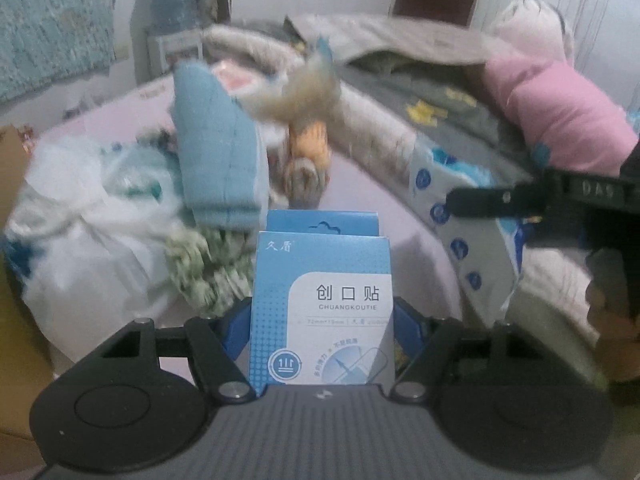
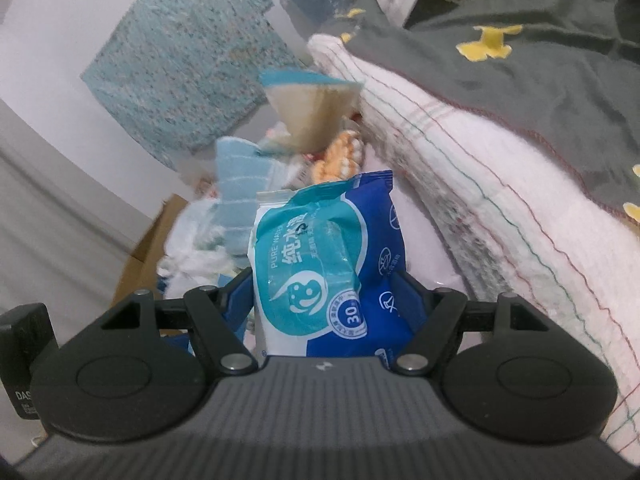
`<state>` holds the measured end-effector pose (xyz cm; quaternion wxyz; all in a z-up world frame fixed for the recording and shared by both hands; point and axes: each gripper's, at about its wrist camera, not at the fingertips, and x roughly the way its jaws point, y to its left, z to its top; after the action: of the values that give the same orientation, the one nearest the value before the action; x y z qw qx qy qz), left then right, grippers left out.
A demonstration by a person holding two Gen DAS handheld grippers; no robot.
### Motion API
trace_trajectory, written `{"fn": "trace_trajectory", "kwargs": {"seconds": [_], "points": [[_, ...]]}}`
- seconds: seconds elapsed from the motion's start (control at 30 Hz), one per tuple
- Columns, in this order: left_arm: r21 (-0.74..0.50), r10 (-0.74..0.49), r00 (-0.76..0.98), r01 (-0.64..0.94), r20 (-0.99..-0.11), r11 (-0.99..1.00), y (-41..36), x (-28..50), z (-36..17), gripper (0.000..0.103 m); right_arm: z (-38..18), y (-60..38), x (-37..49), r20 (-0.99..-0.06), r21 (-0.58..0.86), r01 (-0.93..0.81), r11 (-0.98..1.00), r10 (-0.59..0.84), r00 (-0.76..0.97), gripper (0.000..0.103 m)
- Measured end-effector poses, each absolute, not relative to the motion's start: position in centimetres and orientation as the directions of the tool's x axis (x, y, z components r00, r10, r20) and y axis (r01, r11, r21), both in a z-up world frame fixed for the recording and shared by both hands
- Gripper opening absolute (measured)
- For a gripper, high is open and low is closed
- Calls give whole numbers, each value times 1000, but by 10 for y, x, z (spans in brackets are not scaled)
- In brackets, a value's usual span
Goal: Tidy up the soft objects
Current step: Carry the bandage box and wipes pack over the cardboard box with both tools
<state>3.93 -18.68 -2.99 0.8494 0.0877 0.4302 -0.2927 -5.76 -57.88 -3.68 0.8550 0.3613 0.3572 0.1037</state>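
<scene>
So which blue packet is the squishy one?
The wet wipes pack in the right tongs: crinkly plastic. The plaster box is stiff cardboard.

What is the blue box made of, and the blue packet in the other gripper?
The bandage box looks like thin printed cardboard: flat faces, crisp folded edges, a slight sheen. It sits clamped in the left gripper. The wet wipes pack looks like glossy plastic film: it crinkles, bulges softly and catches light. It is clamped in the right gripper.
</scene>
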Motion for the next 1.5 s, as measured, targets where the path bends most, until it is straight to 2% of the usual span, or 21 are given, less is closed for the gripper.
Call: {"fn": "trace_trajectory", "kwargs": {"seconds": [0.4,0.63,0.8,1.1,1.23,1.5], "points": [[-88,-412,658,467,-630,880,-133,34,49,72,34,-534,-40,-388,719,-131,682,551,739,72],[-75,-309,769,324,-560,943,-72,42,87,72,77,-470,-1,-340,711,-272,649,655,675,72],[-68,-191,807,185,-559,980,-22,64,100,72,101,-412,40,-325,733,-342,588,744,583,72],[-20,23,794,-45,-608,999,83,145,97,73,121,-278,126,-413,758,-331,562,806,424,72],[14,74,761,-86,-644,996,122,184,87,73,119,-213,164,-475,754,-287,591,792,384,72],[130,159,678,-93,-718,987,153,253,50,73,95,-112,212,-611,664,-235,710,696,376,72]]}}
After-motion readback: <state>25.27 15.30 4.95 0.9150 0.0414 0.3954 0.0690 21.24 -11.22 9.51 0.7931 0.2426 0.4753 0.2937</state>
